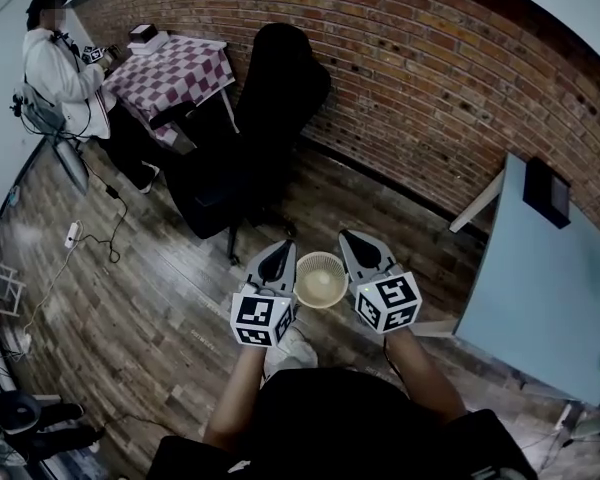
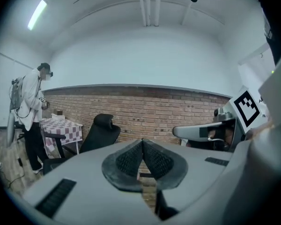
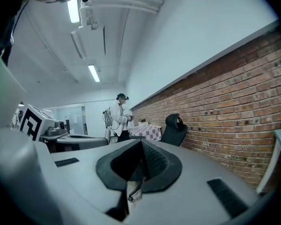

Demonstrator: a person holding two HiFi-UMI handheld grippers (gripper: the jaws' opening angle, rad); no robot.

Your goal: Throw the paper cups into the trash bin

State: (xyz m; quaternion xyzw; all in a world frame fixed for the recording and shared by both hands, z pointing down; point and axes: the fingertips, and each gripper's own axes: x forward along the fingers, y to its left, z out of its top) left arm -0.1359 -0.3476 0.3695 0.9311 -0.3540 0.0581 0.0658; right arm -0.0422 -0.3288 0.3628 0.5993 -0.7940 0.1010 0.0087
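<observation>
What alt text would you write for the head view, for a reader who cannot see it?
Seen from above, a left hand-held gripper and a right hand-held gripper, both shut, flank a pale trash bin on the wooden floor. Beyond stand a black office chair, a brick wall and a person by a checkered table.
</observation>
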